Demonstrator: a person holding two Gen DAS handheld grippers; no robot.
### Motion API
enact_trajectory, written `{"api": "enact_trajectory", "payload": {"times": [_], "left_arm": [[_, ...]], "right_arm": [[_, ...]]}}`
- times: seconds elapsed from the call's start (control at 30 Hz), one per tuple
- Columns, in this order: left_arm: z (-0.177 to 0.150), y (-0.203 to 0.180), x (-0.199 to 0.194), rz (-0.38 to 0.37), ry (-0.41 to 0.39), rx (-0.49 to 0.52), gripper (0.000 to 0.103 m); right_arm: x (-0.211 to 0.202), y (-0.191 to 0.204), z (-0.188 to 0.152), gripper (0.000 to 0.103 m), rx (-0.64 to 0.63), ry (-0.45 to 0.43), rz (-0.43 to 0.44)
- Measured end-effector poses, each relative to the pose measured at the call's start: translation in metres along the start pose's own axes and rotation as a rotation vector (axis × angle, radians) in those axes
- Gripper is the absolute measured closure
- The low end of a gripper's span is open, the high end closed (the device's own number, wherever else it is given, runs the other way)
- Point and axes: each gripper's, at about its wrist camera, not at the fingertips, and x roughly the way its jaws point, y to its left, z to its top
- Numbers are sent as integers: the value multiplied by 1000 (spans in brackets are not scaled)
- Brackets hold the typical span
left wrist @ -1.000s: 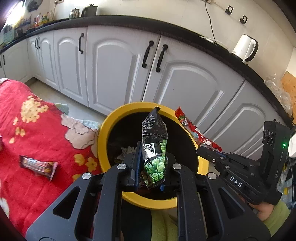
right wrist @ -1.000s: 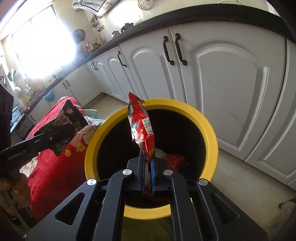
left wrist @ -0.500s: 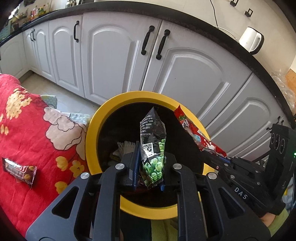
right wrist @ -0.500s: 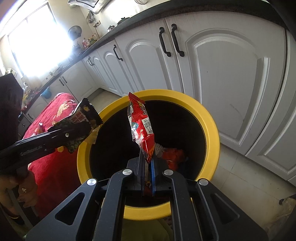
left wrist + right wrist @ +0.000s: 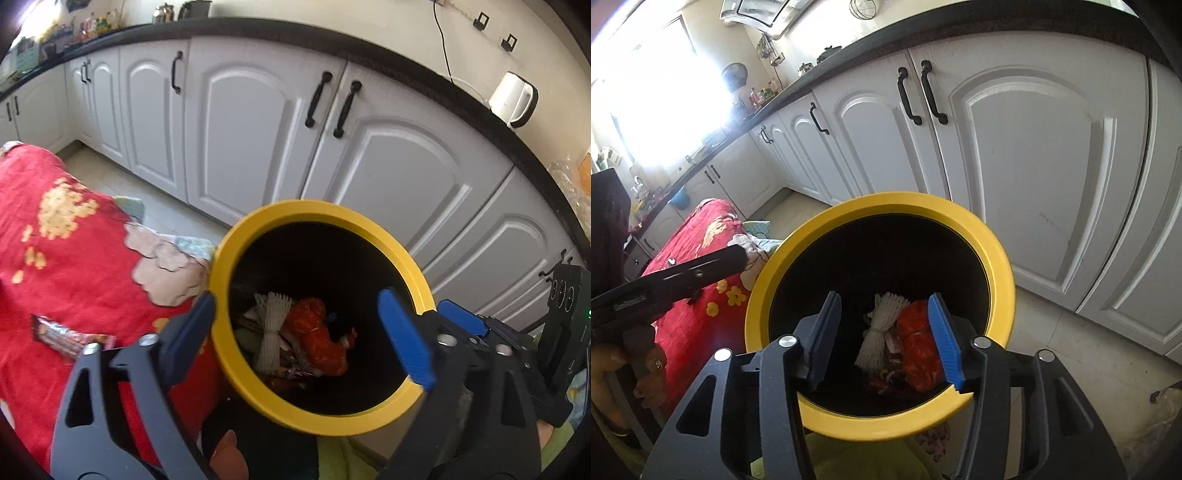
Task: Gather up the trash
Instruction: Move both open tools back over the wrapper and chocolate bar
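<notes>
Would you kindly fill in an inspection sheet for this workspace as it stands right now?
Surface: red floral cloth beside the bin; tiled floor under it.
Job's things: yellow-rimmed bin holds white foam net, orange-red wrapper and other scraps; one snack wrapper lies on the cloth.
Clutter: clear plastic bag on the counter.
Grippers: left claw open and empty at the bin's mouth; right claw open and empty over the bin.
Cables: black cord down the wall near the white kettle.
Surroundings: white cabinets, black countertop, bright window.
</notes>
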Motion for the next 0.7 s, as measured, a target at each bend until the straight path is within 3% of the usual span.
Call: {"api": "enact_trajectory", "payload": {"times": [0.33,0.7], "left_arm": [[-2,25,-45,51,-89,-33,11],[-5,60,-93,116,-183,-71,11]], "right_arm": [[-16,35,8,38,-65,-48,34],[-25,88,9,33,-171,-61,89]]}}
